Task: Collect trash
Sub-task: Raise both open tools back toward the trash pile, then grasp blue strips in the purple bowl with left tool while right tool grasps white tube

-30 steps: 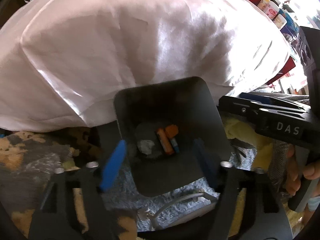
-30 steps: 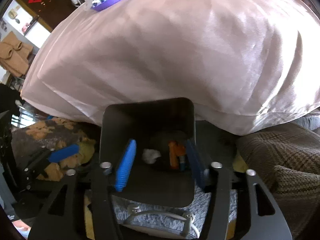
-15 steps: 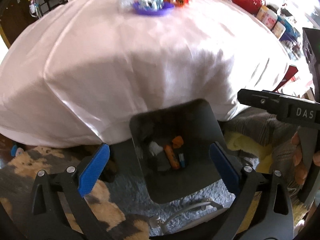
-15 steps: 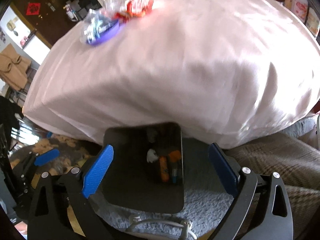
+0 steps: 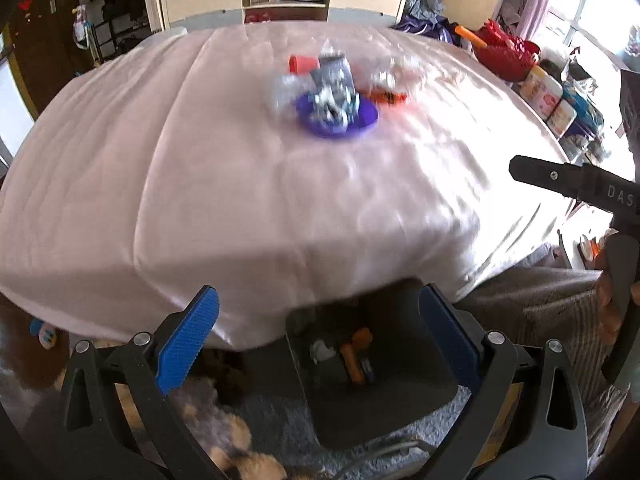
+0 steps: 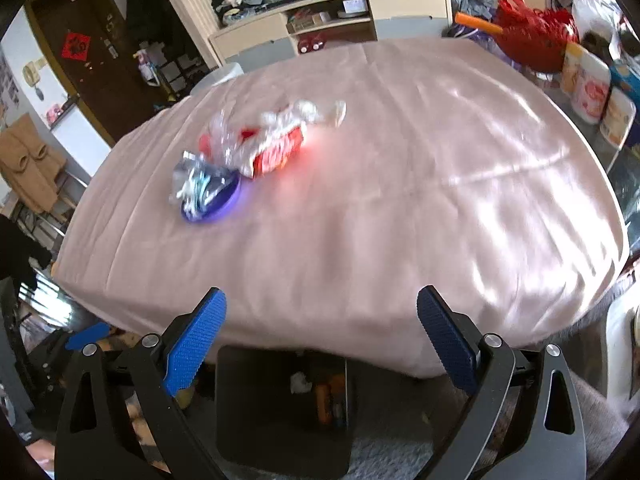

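L wrist view: left tongs (image 5: 318,330) spread wide, jaws just finished opening, nothing btwn pads. Dark trash bin (image 5: 372,376) on floor at 6 o'clock, wrappers inside, partly under tabletop (image 5: 200,168) edge. Trash pile on purple plate (image 5: 338,114) at 12, well apart.

R wrist view: right tongs (image 6: 322,338) spread, jaws just opened, empty. Bin (image 6: 280,412) at 6; plate w/ wrappers (image 6: 212,200) at 11.

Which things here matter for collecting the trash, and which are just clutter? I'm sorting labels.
For the job:
crumpled wrappers
purple plate
dark bin
left gripper
right gripper

Lying about:
red basket
canisters
cabinet
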Demonstrator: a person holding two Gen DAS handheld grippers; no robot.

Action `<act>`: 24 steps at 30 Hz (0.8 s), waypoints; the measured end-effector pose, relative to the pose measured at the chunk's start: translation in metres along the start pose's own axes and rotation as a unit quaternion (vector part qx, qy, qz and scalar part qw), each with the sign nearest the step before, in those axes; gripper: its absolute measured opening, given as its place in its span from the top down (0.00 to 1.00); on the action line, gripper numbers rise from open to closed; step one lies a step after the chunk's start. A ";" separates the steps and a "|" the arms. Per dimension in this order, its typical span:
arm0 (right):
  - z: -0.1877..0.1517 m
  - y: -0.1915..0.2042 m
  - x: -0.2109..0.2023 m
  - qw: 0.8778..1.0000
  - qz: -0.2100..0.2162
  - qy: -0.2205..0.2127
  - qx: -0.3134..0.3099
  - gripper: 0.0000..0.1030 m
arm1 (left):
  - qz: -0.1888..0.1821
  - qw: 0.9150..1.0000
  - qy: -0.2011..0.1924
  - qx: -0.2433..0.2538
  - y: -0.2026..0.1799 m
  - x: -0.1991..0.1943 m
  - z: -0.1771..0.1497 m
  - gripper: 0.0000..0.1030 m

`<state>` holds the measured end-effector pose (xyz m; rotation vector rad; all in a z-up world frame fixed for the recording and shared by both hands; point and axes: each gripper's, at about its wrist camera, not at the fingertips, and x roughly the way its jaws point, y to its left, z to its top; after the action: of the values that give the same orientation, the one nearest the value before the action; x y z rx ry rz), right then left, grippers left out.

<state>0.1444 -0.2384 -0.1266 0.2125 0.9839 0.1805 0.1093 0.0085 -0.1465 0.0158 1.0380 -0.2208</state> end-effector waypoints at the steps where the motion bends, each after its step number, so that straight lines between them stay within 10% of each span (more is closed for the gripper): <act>1: 0.006 0.000 0.000 1.000 0.001 -0.003 -0.001 0.06 | 0.000 1.000 -0.003 0.000 0.001 0.000 0.006 0.08; 14: 0.090 0.033 0.021 0.998 0.023 -0.049 -0.045 0.18 | 0.003 0.999 -0.043 0.005 0.010 0.005 0.092 0.09; 24: 0.121 0.045 0.057 0.995 0.053 -0.040 -0.073 0.66 | -0.030 0.999 -0.027 0.026 -0.004 0.037 0.119 0.45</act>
<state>0.2744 -0.1923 -0.0956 0.1376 0.8774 0.3374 0.2280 -0.0156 -0.1169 0.0251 0.9789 -0.3004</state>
